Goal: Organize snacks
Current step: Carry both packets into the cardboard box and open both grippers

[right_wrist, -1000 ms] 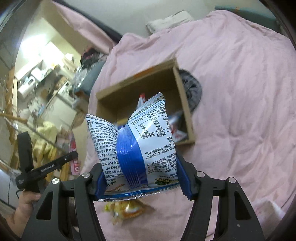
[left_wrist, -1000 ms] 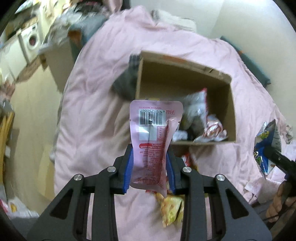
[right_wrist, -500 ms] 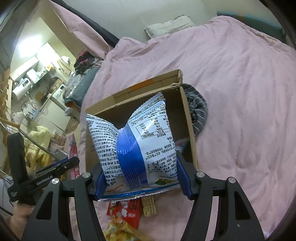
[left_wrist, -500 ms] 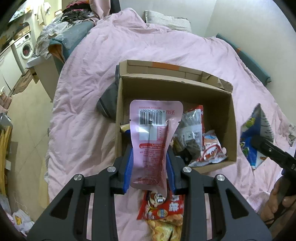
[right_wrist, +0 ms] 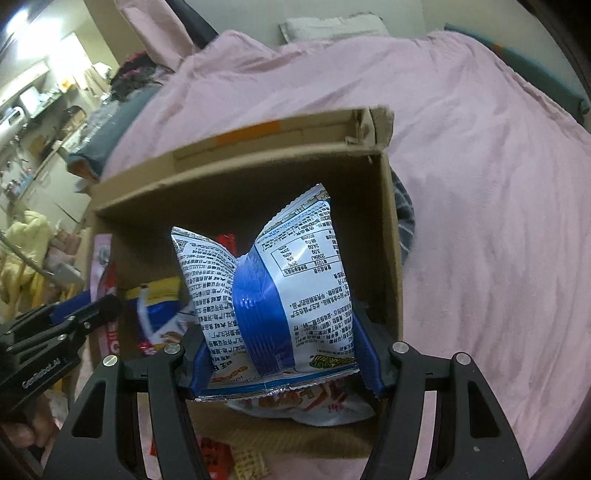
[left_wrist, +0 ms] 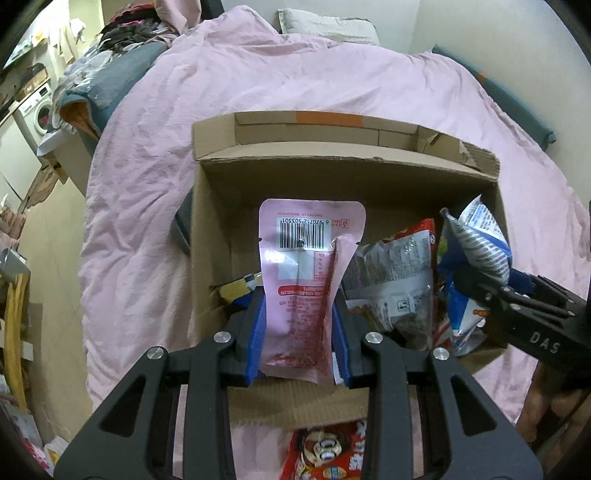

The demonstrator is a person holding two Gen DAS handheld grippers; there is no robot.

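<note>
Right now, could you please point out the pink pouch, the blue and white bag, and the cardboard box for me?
pink pouch (left_wrist: 308, 295): left wrist view, middle of its printed back.
blue and white bag (right_wrist: 269, 291): right wrist view, its blue centre stripe.
cardboard box (left_wrist: 332, 173): left wrist view, inner face of the far wall.

we see a pink duvet (left_wrist: 295, 92) spread over the bed, a pale pillow (left_wrist: 325, 27) at its far end, a washing machine (left_wrist: 38, 110) off to the left on the tiled floor (left_wrist: 51, 236), and a heap of clothes (left_wrist: 122, 33) by the bed's far left corner
</note>
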